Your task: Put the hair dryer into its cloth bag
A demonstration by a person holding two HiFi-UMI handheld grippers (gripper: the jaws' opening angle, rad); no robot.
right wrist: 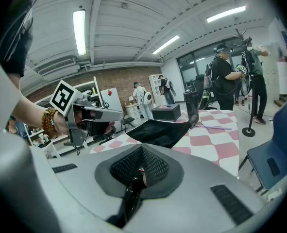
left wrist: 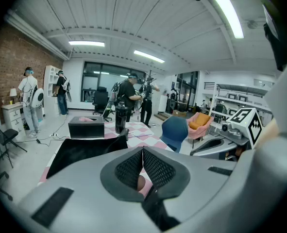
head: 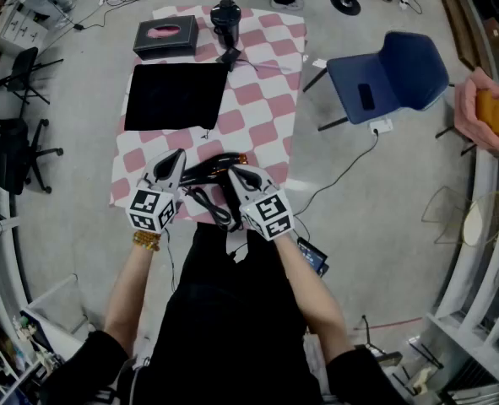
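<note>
**A:** Dryer (head: 205,172)?
**B:** Black, with its cord (head: 208,205) looped beside it. It lies at the near edge of the table (head: 270,99), between both grippers.

**A:** Bag (head: 175,96)?
**B:** Black cloth, lying flat on the table's far left part, well apart from the dryer.

**A:** Left gripper (head: 176,155)?
**B:** Over the table's near edge, on the left. Its jaws are pressed together with nothing pinched.

**A:** Right gripper (head: 233,174)?
**B:** Over the near edge, its tip at the dryer. Its jaws are likewise pressed together.

**A:** Sundries?
**B:** A black box (head: 165,37) at the table's far left corner, and a blue chair (head: 393,78) to the table's right.
</note>
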